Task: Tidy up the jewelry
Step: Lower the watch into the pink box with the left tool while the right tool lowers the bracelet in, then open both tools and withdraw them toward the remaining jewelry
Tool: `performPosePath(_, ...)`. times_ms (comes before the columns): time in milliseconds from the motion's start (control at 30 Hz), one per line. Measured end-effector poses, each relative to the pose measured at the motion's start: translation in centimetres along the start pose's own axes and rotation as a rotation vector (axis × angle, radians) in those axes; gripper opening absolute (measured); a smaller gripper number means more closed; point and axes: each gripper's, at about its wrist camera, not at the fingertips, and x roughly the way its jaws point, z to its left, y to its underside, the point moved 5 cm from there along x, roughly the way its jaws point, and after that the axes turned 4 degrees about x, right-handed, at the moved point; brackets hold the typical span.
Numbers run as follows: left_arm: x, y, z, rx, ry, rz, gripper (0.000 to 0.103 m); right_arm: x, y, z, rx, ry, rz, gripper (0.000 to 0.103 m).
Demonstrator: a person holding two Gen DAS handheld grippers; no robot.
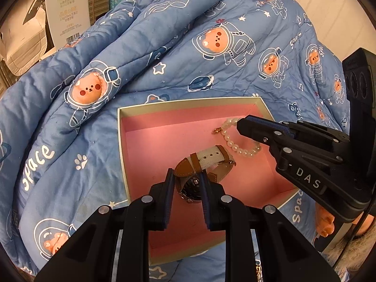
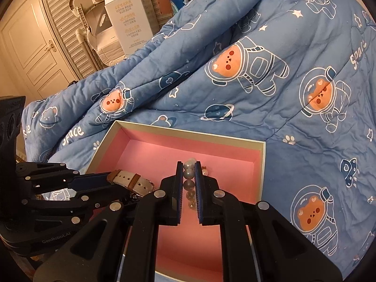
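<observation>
Both grippers point down, side by side.
The left gripper [image 1: 187, 176] is clamped on something; the right gripper [image 2: 189, 168] is closed tight too.

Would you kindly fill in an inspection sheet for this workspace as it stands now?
Surface: blue quilt with bear astronauts, rumpled.
Job's things: open box with pink lining, on the quilt; watch and pearl bracelet over its floor.
Clutter: nothing seen.
Grippers: left gripper shut on the watch; right gripper shut on the pearl bracelet.
Cables: a dark cable beside the right gripper.
Surroundings: white carton with printed text, louvred panels, a door.
</observation>
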Motion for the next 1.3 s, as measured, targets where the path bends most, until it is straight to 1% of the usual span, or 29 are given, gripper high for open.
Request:
performPosePath(133, 0.7, -0.8, 0.5, -0.008, -0.021, 0.008, 0.02, 0.8, -0.2, -0.1, -0.016, 0.034, 0.004, 0.01)
performPosePath(400, 2.0, -1.6, 1.3, -0.018, -0.061, 0.025, 0.021, 1.5, -0.5, 0.3, -0.066, 0.068, -0.014, 0.01)
performPosePath(433, 2.0, -1.6, 1.4, -0.018, -0.06, 0.021, 0.028, 1.5, -0.4, 0.4, -0.076, 0.075, -0.014, 0.01)
performPosePath(467, 1.8, -1.8, 1.4, -0.019, -0.051, 0.012, 0.031, 1.5, -0.3, 0.4, -0.083, 0.082, -0.01, 0.01)
performPosePath(500, 1.5, -1.8, 1.4, -0.02, -0.043, -0.001, 0.04, 1.6, -0.2, 0.4, -0.087, 0.088, -0.004, 0.011)
performPosePath(533, 1.2, -1.8, 1.3, -0.019, -0.038, -0.01, 0.041, 1.6, -0.2, 0.4, -0.086, 0.092, 0.0, 0.02)
performPosePath(567, 1.0, -1.8, 1.2, -0.015, -0.04, -0.014, 0.042, 1.5, -0.1, 0.3, -0.08, 0.094, -0.009, 0.037)
performPosePath(600, 0.7, -1.8, 1.1, -0.01, -0.038, -0.021, 0.045, 1.2, -0.2, 0.2, -0.07, 0.103, -0.031, 0.046)
performPosePath(633, 0.4, -1.7, 1.1, -0.007, -0.045, -0.03, 0.051, 0.8, -0.3, 0.1, -0.063, 0.107, -0.053, 0.053)
performPosePath(700, -0.5, -1.6, 1.2, 0.003, -0.071, -0.056, 0.058, 0.3, -0.3, 0.0, -0.059, 0.097, -0.062, 0.054)
performPosePath(767, -1.5, -1.3, 1.1, 0.008, -0.07, -0.081, 0.06, -0.1, -0.3, 0.0, -0.063, 0.097, -0.071, 0.054)
performPosePath(800, -1.9, -1.2, 1.1, 0.008, -0.07, -0.092, 0.063, -0.4, -0.3, -0.1, -0.068, 0.104, -0.078, 0.054)
performPosePath(867, -2.9, -0.8, 1.2, 0.009, -0.081, -0.116, 0.069, -0.9, -0.2, -0.2, -0.069, 0.121, -0.087, 0.057)
performPosePath(933, -3.9, -0.5, 1.1, 0.008, -0.097, -0.146, 0.079, -1.5, 0.0, -0.3, -0.056, 0.127, -0.09, 0.059)
performPosePath(967, -4.3, -0.2, 1.2, 0.005, -0.101, -0.162, 0.082, -1.9, 0.2, -0.4, -0.049, 0.13, -0.091, 0.059)
performPosePath(1033, -5.2, 0.4, 1.0, 0.001, -0.097, -0.197, 0.089, -2.7, 0.6, -0.4, -0.045, 0.142, -0.095, 0.059)
performPosePath(1100, -6.0, 1.1, 0.5, 0.005, -0.09, -0.222, 0.094, -3.4, 1.0, -0.2, -0.054, 0.142, -0.103, 0.06)
performPosePath(1167, -6.5, 1.9, 0.1, 0.009, -0.086, -0.234, 0.096, -4.1, 1.6, -0.1, -0.058, 0.149, -0.101, 0.06)
performPosePath(1300, -7.3, 3.6, -0.8, 0.003, -0.063, -0.256, 0.096, -5.6, 2.7, 0.2, -0.048, 0.145, -0.108, 0.06)
